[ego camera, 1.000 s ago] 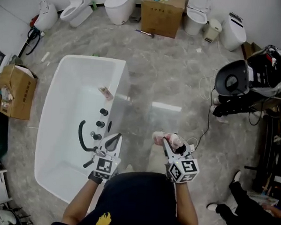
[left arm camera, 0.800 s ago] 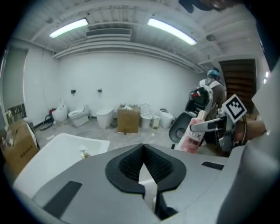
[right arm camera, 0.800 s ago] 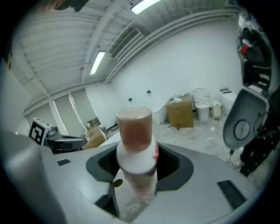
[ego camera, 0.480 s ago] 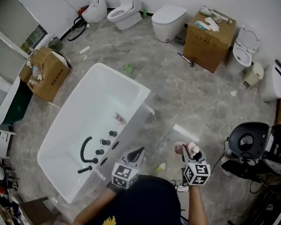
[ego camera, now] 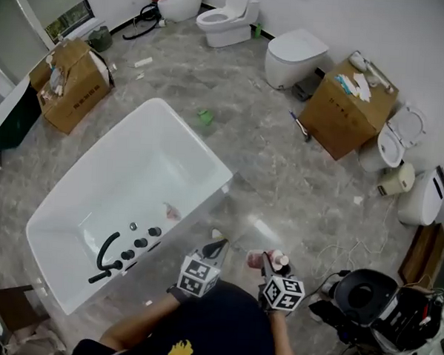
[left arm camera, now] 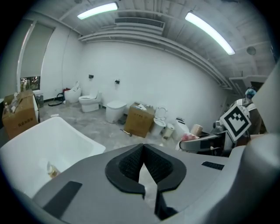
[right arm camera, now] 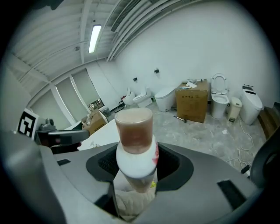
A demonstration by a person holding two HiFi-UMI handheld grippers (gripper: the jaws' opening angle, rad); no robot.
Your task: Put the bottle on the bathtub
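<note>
A white bottle [right arm camera: 134,157] with a brownish-pink cap stands upright between the jaws of my right gripper [right arm camera: 133,177], which is shut on it. In the head view that right gripper [ego camera: 266,262] hovers over the floor to the right of the white bathtub [ego camera: 208,161], the bottle [ego camera: 275,259] showing at its tip. My left gripper [ego camera: 213,248] is near the tub's right-hand rim, shut with nothing held. Seen from the left gripper view, the left gripper [left arm camera: 141,164] has its jaws together, and the bathtub [left arm camera: 65,135] lies to the lower left.
Black taps and a handle [ego camera: 122,251] sit on the tub's near rim, and a small item [ego camera: 170,210] lies inside. A cardboard box [ego camera: 347,105], several toilets [ego camera: 295,57] and a second box [ego camera: 70,80] stand around. A black and white machine [ego camera: 378,307] sits at the right.
The head view has swung, so the tub now lies further up and left. Both grippers have shifted slightly lower in the frame, the bottle still held in the right one.
</note>
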